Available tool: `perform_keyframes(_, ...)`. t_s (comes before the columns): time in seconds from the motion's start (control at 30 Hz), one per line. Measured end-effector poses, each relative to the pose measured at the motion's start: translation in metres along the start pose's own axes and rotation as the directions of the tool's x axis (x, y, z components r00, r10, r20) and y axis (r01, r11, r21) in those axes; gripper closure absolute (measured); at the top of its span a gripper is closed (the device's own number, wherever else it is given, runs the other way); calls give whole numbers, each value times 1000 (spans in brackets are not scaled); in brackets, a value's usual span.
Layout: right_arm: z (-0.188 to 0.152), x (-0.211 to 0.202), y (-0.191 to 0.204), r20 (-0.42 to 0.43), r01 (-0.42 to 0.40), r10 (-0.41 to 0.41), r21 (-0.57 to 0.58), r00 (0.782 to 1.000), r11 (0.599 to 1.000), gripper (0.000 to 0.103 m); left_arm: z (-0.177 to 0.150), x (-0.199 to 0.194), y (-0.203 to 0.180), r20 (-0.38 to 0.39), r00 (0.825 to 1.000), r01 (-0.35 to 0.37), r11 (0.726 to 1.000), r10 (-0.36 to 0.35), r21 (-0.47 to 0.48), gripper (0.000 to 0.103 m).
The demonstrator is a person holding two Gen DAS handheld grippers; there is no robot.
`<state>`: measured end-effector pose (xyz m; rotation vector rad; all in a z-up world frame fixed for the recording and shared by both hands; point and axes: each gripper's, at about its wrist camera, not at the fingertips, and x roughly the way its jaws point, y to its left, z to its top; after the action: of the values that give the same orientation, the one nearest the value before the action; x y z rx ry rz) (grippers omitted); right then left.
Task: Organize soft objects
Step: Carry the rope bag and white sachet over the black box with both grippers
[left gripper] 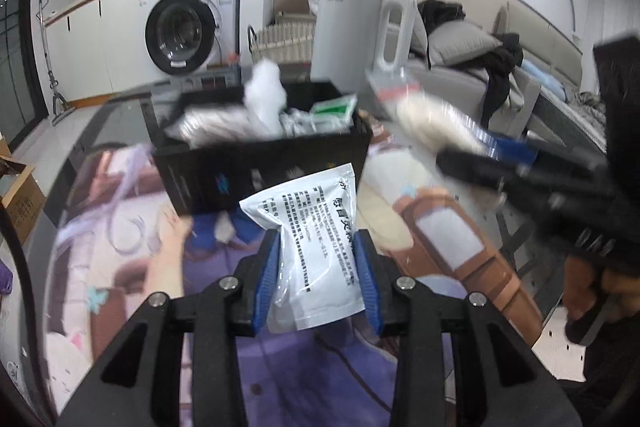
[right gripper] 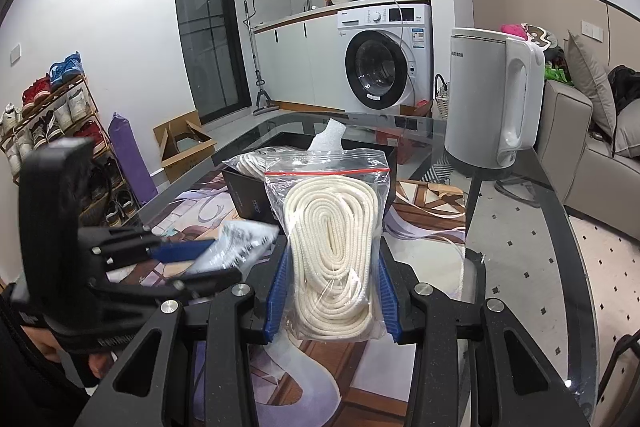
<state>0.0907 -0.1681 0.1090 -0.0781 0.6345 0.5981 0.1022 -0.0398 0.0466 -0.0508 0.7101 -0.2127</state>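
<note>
Glass table [right gripper: 532, 227], crinkly pouch [left gripper: 316, 251], perhaps foil

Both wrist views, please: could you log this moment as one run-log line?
left gripper: shut on white printed pouch | right gripper: shut on clear zip bag of cream rope | black plastic bin: holds packets

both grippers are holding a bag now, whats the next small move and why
Probably carry the left gripper forward and up until its white printed pouch hangs over the black bin. The blue pads already pinch the pouch, and the open bin just ahead holds other soft packets. The right gripper is shut on the zip bag of white rope and can wait its turn.
</note>
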Motion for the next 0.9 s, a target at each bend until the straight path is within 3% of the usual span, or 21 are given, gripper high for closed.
perform_keyframes(0.27,13,14,9,15,17,-17,11,1000,1000,64,37,-10,28,66,998,-10,1000,12,-27,67)
perform_keyframes(0.6,41,47,14,36,48,-50,31,998,998,64,79,8,55,110,993,-26,998,32,-50,67)
perform_keyframes(0.9,60,88,10,1,85,-85,66,996,994,64,106,37,69,100,994,-53,999,54,-10,67)
